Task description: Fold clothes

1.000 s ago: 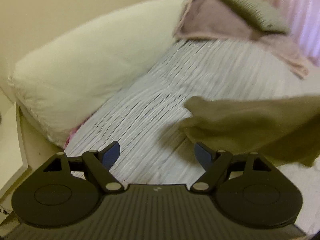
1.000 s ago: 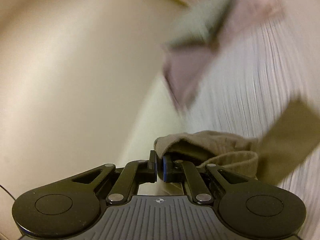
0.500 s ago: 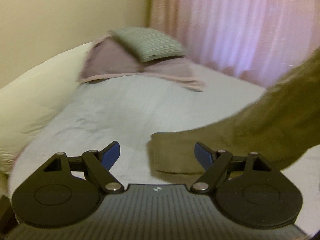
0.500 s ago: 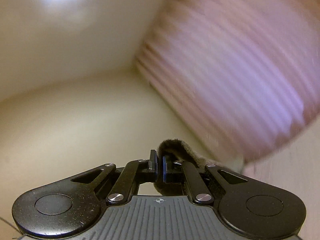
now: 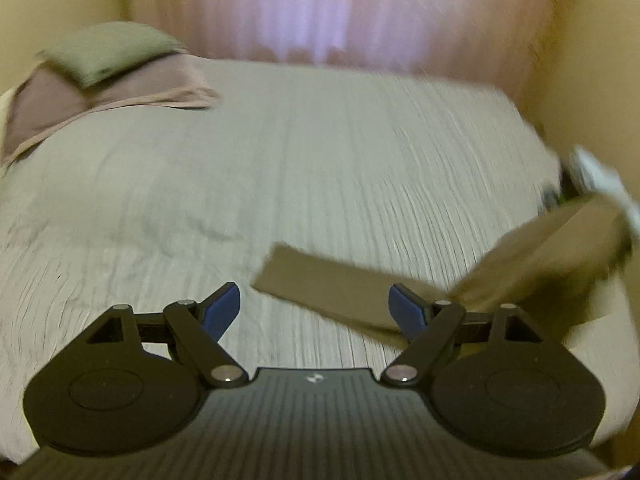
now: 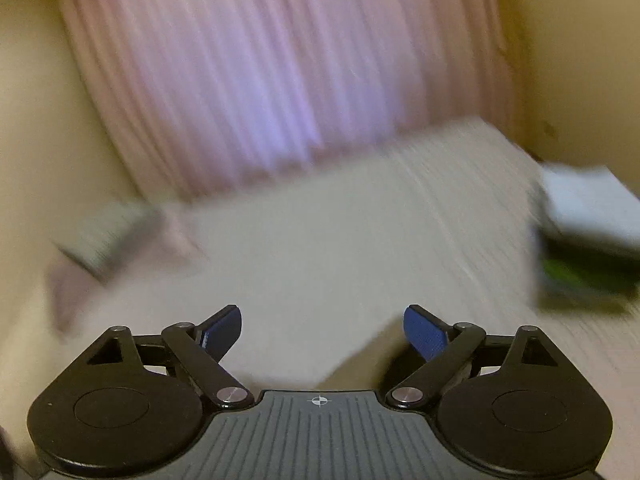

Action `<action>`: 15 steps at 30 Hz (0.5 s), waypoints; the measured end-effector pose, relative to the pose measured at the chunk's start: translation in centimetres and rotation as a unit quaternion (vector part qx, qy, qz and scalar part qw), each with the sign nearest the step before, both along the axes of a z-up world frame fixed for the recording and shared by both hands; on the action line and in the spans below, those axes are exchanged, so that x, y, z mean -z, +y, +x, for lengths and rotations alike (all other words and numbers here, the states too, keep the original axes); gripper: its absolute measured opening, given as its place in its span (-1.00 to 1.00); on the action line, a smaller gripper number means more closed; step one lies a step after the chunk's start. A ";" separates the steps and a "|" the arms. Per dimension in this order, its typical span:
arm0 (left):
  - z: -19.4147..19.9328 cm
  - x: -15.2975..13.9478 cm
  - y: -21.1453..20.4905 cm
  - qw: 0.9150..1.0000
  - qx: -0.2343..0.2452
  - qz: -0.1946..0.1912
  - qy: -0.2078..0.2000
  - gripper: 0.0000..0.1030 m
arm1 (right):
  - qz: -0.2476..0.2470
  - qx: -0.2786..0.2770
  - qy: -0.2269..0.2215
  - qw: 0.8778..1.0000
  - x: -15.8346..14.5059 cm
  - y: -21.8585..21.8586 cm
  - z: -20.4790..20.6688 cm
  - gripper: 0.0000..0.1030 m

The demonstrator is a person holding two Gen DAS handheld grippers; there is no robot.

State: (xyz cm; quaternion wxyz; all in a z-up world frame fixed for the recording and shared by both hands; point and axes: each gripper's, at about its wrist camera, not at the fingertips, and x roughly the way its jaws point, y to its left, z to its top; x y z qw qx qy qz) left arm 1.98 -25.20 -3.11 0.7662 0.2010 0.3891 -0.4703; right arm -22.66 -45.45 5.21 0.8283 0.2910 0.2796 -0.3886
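- Left tool (image 5: 315, 306): jaws spread wide, nothing btwn them; hangs over the bed (image 5: 320, 168).
- Right tool (image 6: 322, 330): jaws also wide apart, empty; faces across the bed (image 6: 320, 220) twd the pink curtain (image 6: 260, 72).
- Olive-brown garment (image 5: 460, 280): seen in left view only, a long strip running from near the left tool's right finger up to the right edge of the bed; blurred, can't tell how much of it lies flat on the cover. Right end meets a white blurred shape (image 5: 604, 180), unclear what.
- Far left corner of the bed: mauve cloth (image 5: 100, 96) w/ a grey-green folded piece (image 5: 108, 50) on top, well apart from the olive garment.
- Right view: white-and-dark stack (image 6: 588, 232) w/ a green bit at the right edge of the bed, too blurred to ID.
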 end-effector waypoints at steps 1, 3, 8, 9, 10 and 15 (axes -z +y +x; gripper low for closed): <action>-1.0 0.6 -0.4 1.000 0.020 0.014 -0.005 0.53 | 0.021 0.018 0.020 0.999 1.9 0.3 -1.4 0.78; -2.3 1.8 -1.3 0.998 0.054 0.039 -0.010 0.53 | 0.068 0.056 0.040 0.995 4.9 1.4 -4.6 0.78; -3.9 4.3 -1.1 0.992 0.103 0.078 -0.012 0.53 | 0.118 0.103 0.072 0.985 8.0 6.3 -11.4 0.78; -4.4 4.3 -0.5 0.991 0.109 0.081 -0.012 0.53 | 0.115 0.103 0.080 0.985 8.1 6.6 -11.9 0.78; -4.8 4.2 0.2 0.990 0.115 0.083 -0.014 0.53 | 0.110 0.100 0.087 0.985 8.8 6.9 -12.4 0.78; -4.1 4.1 2.0 0.986 0.138 0.090 -0.034 0.54 | 0.103 0.088 0.113 0.984 11.3 11.3 -9.3 0.78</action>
